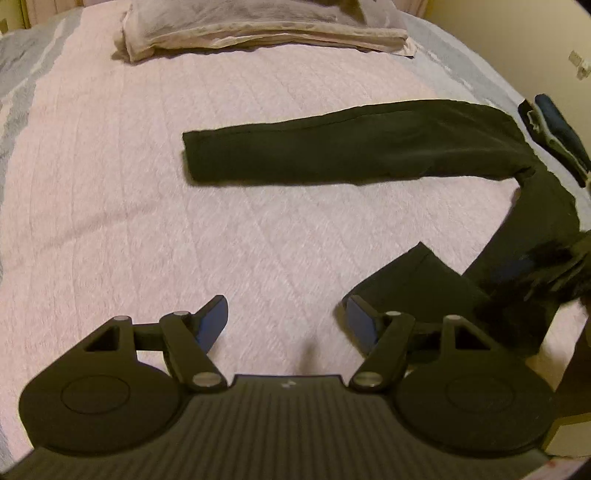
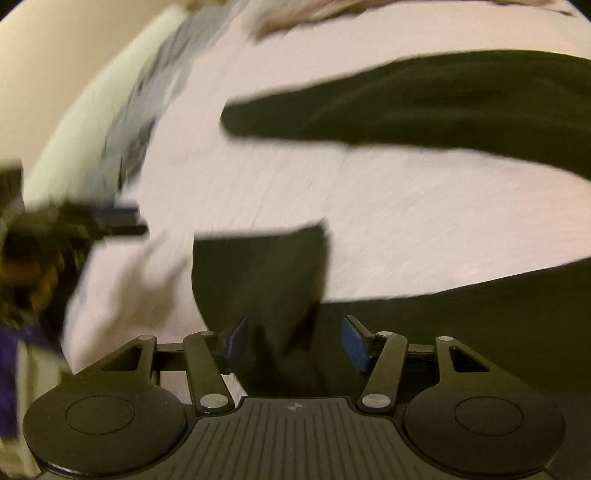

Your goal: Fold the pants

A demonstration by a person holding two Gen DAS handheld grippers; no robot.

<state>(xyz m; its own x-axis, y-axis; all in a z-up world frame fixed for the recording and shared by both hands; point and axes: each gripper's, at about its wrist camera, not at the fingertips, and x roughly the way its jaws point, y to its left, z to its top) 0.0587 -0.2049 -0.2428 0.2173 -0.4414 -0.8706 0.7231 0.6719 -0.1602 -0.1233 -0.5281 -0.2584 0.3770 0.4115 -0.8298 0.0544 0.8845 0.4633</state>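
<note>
Black pants (image 1: pixel 369 147) lie spread on a pink quilted bed (image 1: pixel 147 184). One leg stretches across the middle of the left wrist view. The other leg bends down the right side, and its hem (image 1: pixel 417 280) ends just beside the right finger of my left gripper (image 1: pixel 284 314). That gripper is open over bare quilt with nothing between its fingers. In the blurred right wrist view my right gripper (image 2: pixel 295 332) hangs open over the near leg's hem (image 2: pixel 258 280). Dark cloth lies between and below its blue pads (image 2: pixel 354 343), which do not press on it.
A beige pillow (image 1: pixel 258 29) lies at the head of the bed. Folded dark clothes (image 1: pixel 554 129) sit at the bed's right edge. The other gripper shows as a blur in each view, the right gripper (image 1: pixel 554 273) and the left gripper (image 2: pixel 110 218).
</note>
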